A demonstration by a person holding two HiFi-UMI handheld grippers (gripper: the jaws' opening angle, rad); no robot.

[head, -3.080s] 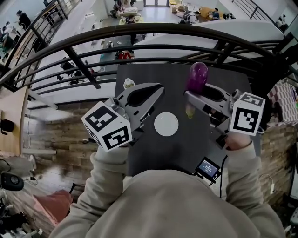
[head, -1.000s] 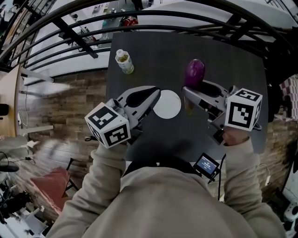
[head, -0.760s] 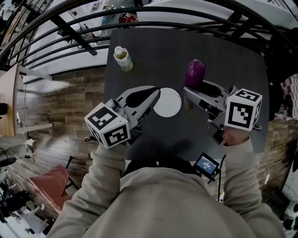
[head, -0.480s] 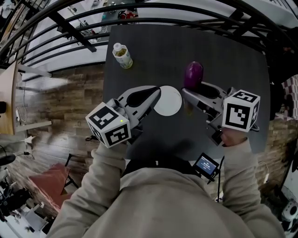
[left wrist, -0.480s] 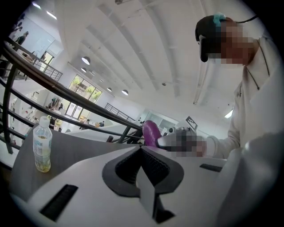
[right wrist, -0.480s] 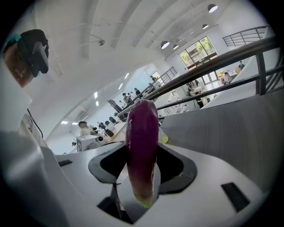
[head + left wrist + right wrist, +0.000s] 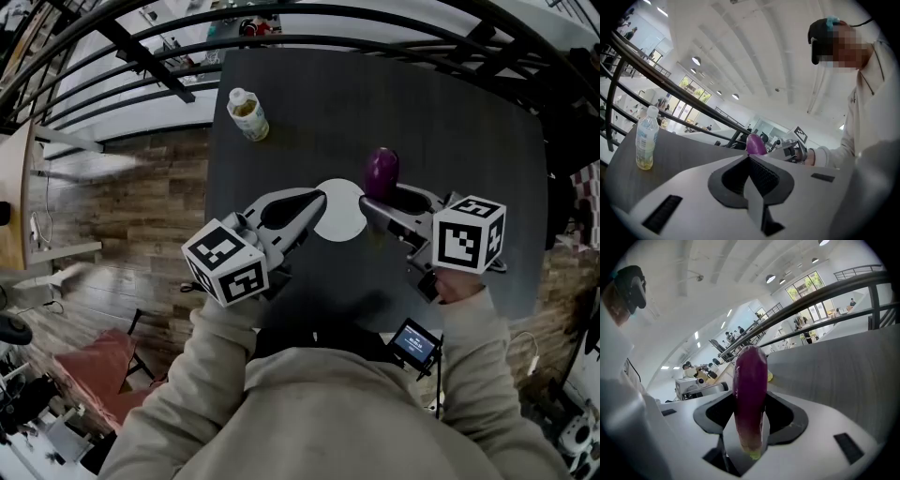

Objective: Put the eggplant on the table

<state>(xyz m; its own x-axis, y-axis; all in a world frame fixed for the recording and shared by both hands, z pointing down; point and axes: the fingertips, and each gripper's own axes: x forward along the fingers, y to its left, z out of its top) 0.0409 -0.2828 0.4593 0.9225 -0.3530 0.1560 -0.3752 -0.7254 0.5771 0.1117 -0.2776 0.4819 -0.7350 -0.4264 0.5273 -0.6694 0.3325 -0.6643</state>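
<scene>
**Eggplant held over the table, beside the plate**

The eggplant [image 7: 750, 394] is clamped in the right gripper [image 7: 372, 200], so the right hand is the one that matters for the coming move. In the right gripper view the jaws are seen pressed against its two sides, set fairly wide to take its girth. The pale green stem end sits low between them, and the rounded purple end stands out past the tips. The long axis therefore runs along the jaws and away from the hand, tilted upward.

In the head view the eggplant is seen above the dark table [image 7: 450, 122], just beside the right edge of the white plate [image 7: 339, 217]. Whether anything touches the tabletop cannot be told, but it is judged not yet set down. Bare table lies ahead and to the right, so a short drop there is judged enough. Some rolling may be expected on release.

The left gripper [image 7: 317, 199] is closed on nothing, its tip at the plate's left edge. A bottle [image 7: 248, 114] stands well apart at the far left corner.
</scene>
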